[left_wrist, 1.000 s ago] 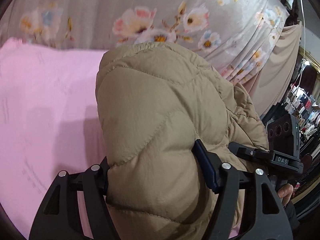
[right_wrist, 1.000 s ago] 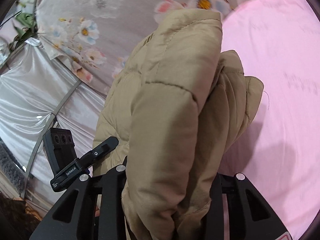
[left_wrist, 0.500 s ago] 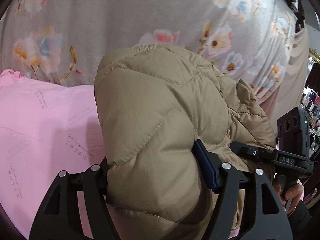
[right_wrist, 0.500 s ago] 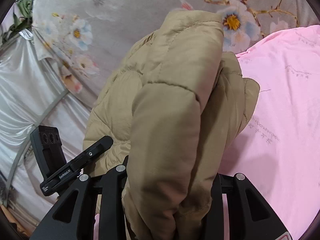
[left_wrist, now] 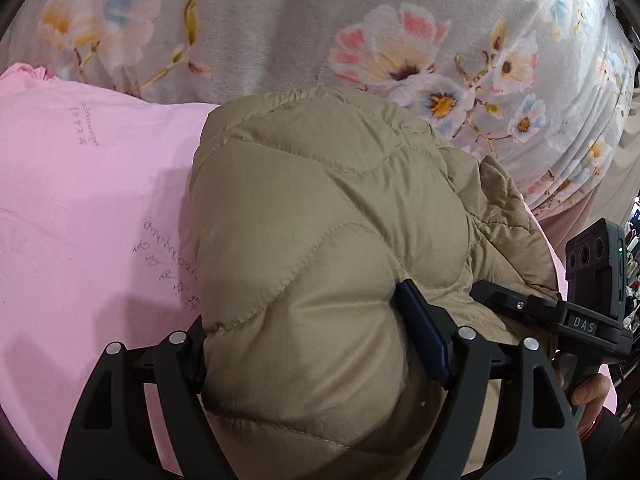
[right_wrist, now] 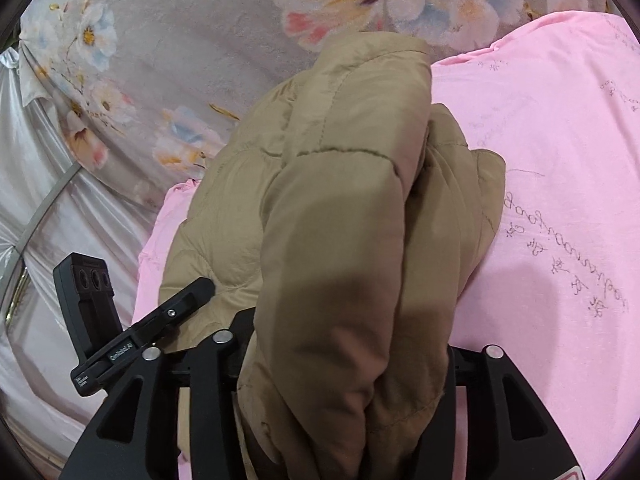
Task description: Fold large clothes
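Clamping a bunched fold of the tan quilted puffer jacket, left gripper has padding bulging between and ahead of its fingers. Right gripper likewise pinches thick jacket layers. Under and beyond both tongs lies a pink sheet with faint printed script; past it, grey floral fabric.

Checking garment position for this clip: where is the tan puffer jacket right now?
The tan puffer jacket is bunched between both grippers, centre of each wrist view, over the pink sheet, with the floral blanket behind it.
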`<state>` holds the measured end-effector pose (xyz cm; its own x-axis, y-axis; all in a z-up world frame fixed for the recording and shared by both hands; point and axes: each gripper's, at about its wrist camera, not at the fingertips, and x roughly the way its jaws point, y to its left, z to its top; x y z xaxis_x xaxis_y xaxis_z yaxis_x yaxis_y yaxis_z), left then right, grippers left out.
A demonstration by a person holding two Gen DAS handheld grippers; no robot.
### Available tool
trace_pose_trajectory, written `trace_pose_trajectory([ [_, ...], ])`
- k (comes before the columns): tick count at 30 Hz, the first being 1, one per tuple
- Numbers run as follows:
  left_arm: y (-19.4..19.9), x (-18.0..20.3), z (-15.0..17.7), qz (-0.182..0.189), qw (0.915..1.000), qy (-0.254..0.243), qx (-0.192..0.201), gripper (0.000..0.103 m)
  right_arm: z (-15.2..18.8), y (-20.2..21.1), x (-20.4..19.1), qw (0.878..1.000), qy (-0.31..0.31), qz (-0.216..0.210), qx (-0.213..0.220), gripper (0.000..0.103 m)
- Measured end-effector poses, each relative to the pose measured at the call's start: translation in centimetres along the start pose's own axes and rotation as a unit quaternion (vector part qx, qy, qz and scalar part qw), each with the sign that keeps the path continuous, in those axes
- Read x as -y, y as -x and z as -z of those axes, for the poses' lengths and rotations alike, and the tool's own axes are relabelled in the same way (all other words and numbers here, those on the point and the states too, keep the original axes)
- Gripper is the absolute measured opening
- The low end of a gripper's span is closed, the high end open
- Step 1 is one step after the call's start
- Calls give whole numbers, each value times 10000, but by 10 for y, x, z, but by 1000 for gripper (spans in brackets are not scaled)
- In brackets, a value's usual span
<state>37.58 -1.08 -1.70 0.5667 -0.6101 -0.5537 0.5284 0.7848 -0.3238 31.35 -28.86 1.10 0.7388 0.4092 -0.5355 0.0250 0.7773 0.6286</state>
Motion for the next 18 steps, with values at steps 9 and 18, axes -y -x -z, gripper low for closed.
trace_pose_trajectory([
  [9,39,22,-7,-872,9955,-318,204,85,1,49,-9,9983,63,519,-257,65],
  [18,90,94,-67,-1667,9799,-806,740,74,-24,110,-111,9643,1708,1791,944,66],
])
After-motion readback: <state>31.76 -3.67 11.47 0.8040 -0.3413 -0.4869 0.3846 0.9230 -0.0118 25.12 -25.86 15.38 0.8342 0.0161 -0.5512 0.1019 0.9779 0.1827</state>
